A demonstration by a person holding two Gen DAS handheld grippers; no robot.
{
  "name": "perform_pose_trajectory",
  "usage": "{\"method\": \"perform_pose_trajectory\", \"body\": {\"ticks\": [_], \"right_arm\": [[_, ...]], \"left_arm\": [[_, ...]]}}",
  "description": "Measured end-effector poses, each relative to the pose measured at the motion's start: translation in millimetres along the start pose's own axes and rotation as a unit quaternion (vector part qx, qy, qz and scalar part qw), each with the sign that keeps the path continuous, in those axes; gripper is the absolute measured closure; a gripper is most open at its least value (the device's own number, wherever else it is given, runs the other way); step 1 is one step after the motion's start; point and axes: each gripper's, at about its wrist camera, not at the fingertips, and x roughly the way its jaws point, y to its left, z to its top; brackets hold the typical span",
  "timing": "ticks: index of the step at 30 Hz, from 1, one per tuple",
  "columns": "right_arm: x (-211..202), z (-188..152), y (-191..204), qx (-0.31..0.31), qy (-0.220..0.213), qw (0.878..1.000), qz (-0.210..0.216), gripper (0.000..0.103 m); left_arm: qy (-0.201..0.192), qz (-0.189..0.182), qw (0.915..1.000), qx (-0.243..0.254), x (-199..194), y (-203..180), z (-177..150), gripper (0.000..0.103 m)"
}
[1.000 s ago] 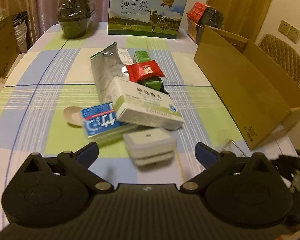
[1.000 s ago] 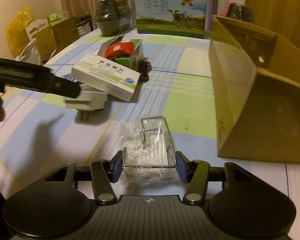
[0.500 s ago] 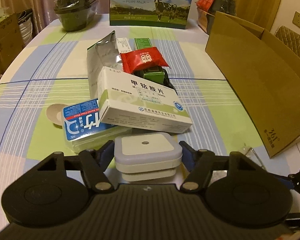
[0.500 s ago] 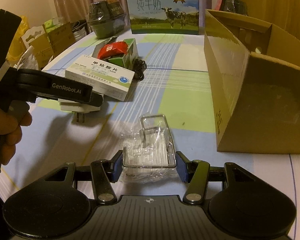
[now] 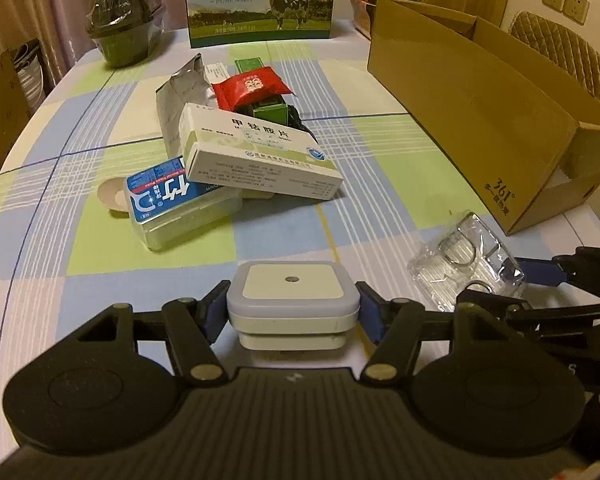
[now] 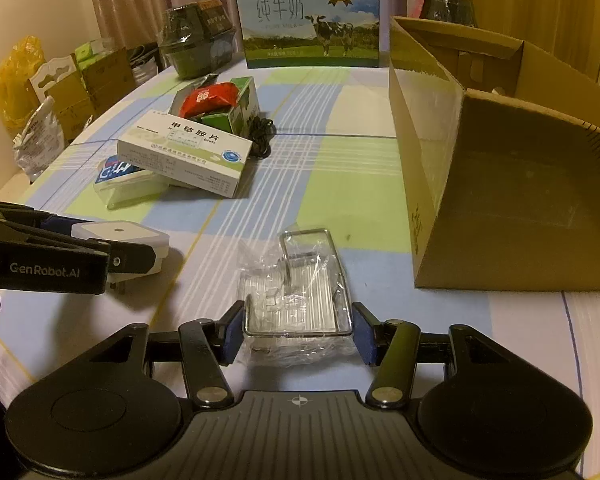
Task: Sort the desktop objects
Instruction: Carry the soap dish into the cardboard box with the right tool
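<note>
My left gripper (image 5: pixel 293 312) is shut on a white square plug-in night light (image 5: pixel 293 300), held just above the tablecloth; the light also shows in the right wrist view (image 6: pixel 120 236). My right gripper (image 6: pixel 298 330) is shut on a clear plastic packet with a wire rack inside (image 6: pixel 296 296), which also shows in the left wrist view (image 5: pixel 466 258). A pile sits mid-table: a white medicine box (image 5: pixel 260 156), a blue-labelled clear box (image 5: pixel 176 200), a red snack packet (image 5: pixel 250 86), a green carton (image 5: pixel 270 110) and a silver bag (image 5: pixel 176 100).
An open cardboard box (image 6: pixel 500 168) lies on its side at the right. A milk carton case (image 5: pixel 260 0) and a wrapped dark pot (image 5: pixel 124 28) stand at the far edge. A small beige dish (image 5: pixel 112 196) lies left of the pile. A black cable (image 6: pixel 262 136) lies beside the pile.
My left gripper moved forward, shut on the night light and drew it back away from the pile. My right gripper stayed shut on the clear packet.
</note>
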Motion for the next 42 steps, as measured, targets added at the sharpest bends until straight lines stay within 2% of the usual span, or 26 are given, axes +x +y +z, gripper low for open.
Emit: {"method": "perform_pose_trajectory", "body": {"ticks": [4,6,11,15,27,33,38,42], "right_arm": [[1.6,-0.8,0.1,-0.004,-0.002,1.0,0.002,0.05],[4.2,-1.0,0.1,-0.007,0.001,1.0,0.003,0.044],[8.8,-1.7,1.2,-0.01,0.001,1.0,0.005,0.043],[9.0,-1.2,2.6,-0.014,0.0,1.0,0.004,0.051],[-21.3,4.8,10.7,-0.03,-0.031,0.999,-0.005,0.052],[-54.9,19.8,16.9,-0.046,-0.082,0.995,-0.017,0.052],[-81.1,36.1,12.7,-0.058,-0.129,0.989,-0.033,0.052],[-104.7,53.7,-5.1,-0.049,-0.167,0.983,-0.053,0.052]], "left_arm": [[0.002,0.006,1.0,0.007,4.8,-2.3,1.7,0.042],[0.003,0.008,0.9999,0.009,7.3,-2.7,2.9,0.042],[0.001,0.009,0.9999,0.01,9.2,-2.7,2.8,0.042],[0.001,0.01,0.9999,0.012,8.5,-3.0,2.4,0.042],[-0.021,0.009,0.9995,0.019,-19.9,-6.9,0.9,0.043],[-0.047,0.005,0.9987,0.016,-48.0,-12.4,10.8,0.043],[-0.082,-0.009,0.9962,0.028,-71.5,-23.6,36.5,0.043],[-0.111,-0.025,0.9925,0.046,-86.6,-44.8,63.1,0.043]]}}
